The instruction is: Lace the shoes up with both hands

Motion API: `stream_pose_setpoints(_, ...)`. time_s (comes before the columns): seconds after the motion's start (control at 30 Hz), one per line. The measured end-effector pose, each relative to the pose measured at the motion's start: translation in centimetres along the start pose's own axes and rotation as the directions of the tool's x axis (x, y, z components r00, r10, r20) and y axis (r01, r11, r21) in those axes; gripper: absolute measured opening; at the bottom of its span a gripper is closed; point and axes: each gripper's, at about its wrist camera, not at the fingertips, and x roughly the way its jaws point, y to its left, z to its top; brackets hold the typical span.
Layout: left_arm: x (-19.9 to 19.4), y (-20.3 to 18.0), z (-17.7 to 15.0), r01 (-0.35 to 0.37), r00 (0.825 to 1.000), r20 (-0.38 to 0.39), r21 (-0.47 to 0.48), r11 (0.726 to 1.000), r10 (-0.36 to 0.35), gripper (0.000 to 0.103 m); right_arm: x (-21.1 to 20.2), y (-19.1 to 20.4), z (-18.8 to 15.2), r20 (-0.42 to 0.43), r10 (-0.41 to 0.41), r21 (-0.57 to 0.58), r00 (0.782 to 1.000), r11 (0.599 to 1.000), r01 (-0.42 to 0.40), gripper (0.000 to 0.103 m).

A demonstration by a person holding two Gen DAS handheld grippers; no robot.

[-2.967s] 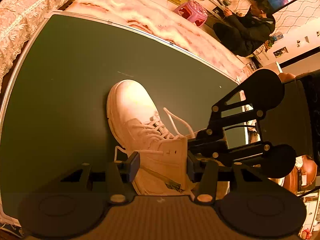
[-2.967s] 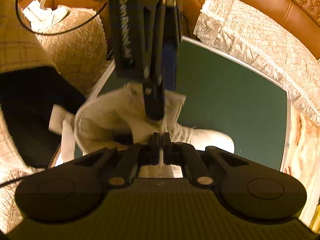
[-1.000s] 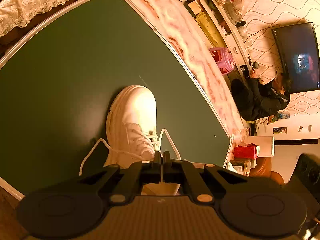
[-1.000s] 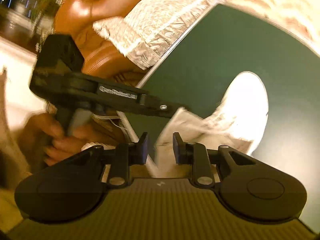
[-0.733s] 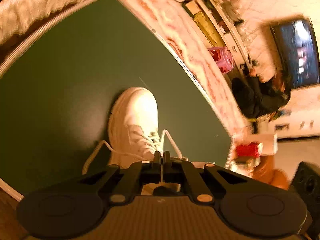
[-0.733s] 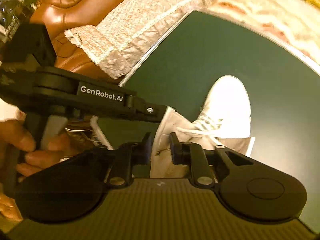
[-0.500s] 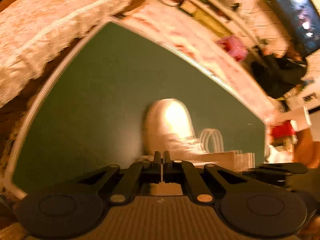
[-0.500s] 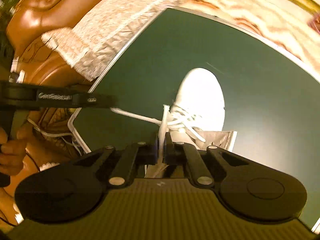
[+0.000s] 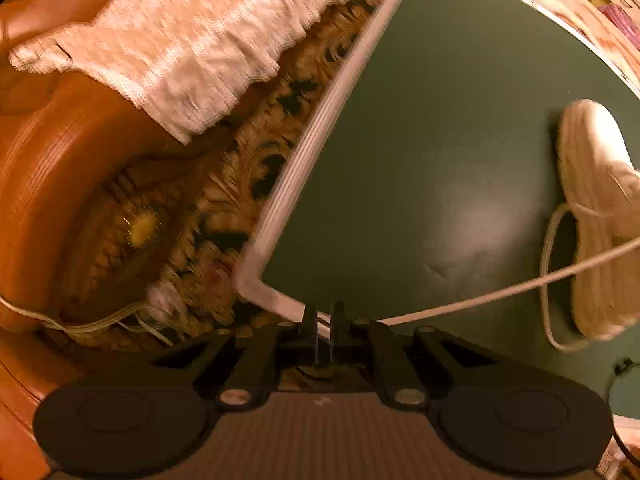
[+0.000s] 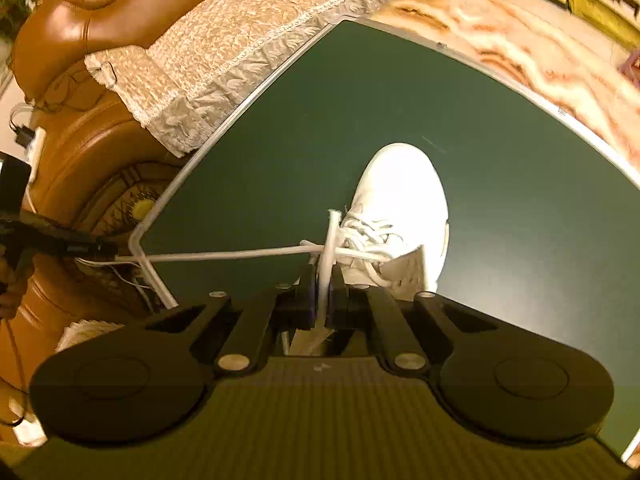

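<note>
A white shoe [image 10: 400, 200] stands on the dark green table top [image 10: 520, 140], toe pointing away. My right gripper [image 10: 323, 292] hovers over the shoe's tongue, shut on one white lace end [image 10: 332, 236] that sticks up between its fingers. The other lace strand [image 10: 220, 256] runs taut to the left, to my left gripper [image 10: 108, 249] beyond the table's corner. In the left wrist view the left gripper [image 9: 323, 320] pinches that lace [image 9: 500, 288], its jaws just beginning to part; the shoe [image 9: 596, 200] lies far right, with a slack loop beside it.
The table's white rim [image 10: 138, 240] makes a corner at the left. Beyond it stands a brown leather sofa [image 10: 80, 20] with a lace cover [image 10: 240, 28]. Thin cables [image 9: 100, 324] hang by the sofa's arm. Marbled floor [image 10: 520, 60] lies behind the table.
My left gripper swung left past the table's corner and drew its lace taut. My right gripper closed on the other lace end above the shoe.
</note>
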Motion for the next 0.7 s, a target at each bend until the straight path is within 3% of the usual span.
stream_pose_setpoints(0.07, 1.2, -0.3, -0.5, 0.102, 0.992, -0.076, -0.041, 0.994, -0.105, 0.005, -0.3, -0.7, -0.1, -0.007, 0.007, 0.024, 1.000, 1.000, -0.007, 0.012)
stream_pose_setpoints(0.13, 2.8, 0.2, -1.1, 0.186, 0.964, -0.166, -0.132, 0.974, -0.207, 0.011, -0.2, -1.4, -0.2, -0.012, 0.032, 0.056, 0.999, 0.998, -0.031, 0.012)
stream_pose_setpoints(0.2, 4.0, 1.4, -1.5, 0.231, 0.937, -0.202, -0.251, 0.940, -0.284, 0.012, -0.1, -1.7, -0.2, -0.014, 0.046, 0.075, 0.999, 0.996, -0.044, 0.012)
stream_pose_setpoints(0.27, 4.4, 2.5, -1.0, 0.236, 0.933, -0.190, -0.313, 0.920, -0.304, 0.016, 0.0, -1.6, -0.3, -0.008, 0.044, 0.072, 0.999, 0.996, -0.043, 0.012)
stream_pose_setpoints(0.33, 4.1, 2.9, 0.2, 0.236, 0.942, -0.151, -0.340, 0.911, -0.300, 0.036, 0.0, -1.4, -0.4, -0.003, 0.039, 0.068, 0.999, 0.997, -0.038, 0.012)
stream_pose_setpoints(0.47, 3.9, 1.4, 3.3, 0.289, 0.944, -0.053, -0.350, 0.891, -0.327, 0.039, 0.2, -1.5, -0.6, 0.006, 0.038, 0.085, 0.999, 0.996, -0.038, 0.012)
stream_pose_setpoints(0.53, 4.6, -1.7, 4.6, 0.349, 0.927, -0.035, -0.286, 0.892, -0.374, 0.038, 0.2, -1.6, -0.6, 0.010, 0.038, 0.091, 0.999, 0.995, -0.039, 0.012)
stream_pose_setpoints(0.63, 5.8, -8.0, 6.4, 0.427, 0.899, -0.088, -0.036, 0.903, -0.429, 0.039, 0.2, -1.7, -0.8, 0.014, 0.040, 0.097, 0.999, 0.994, -0.041, 0.012)
stream_pose_setpoints(0.7, 6.8, -11.8, 6.6, 0.407, 0.910, -0.130, 0.109, 0.907, -0.393, 0.039, 0.3, -1.7, -0.8, 0.018, 0.043, 0.101, 0.999, 0.994, -0.044, 0.013)
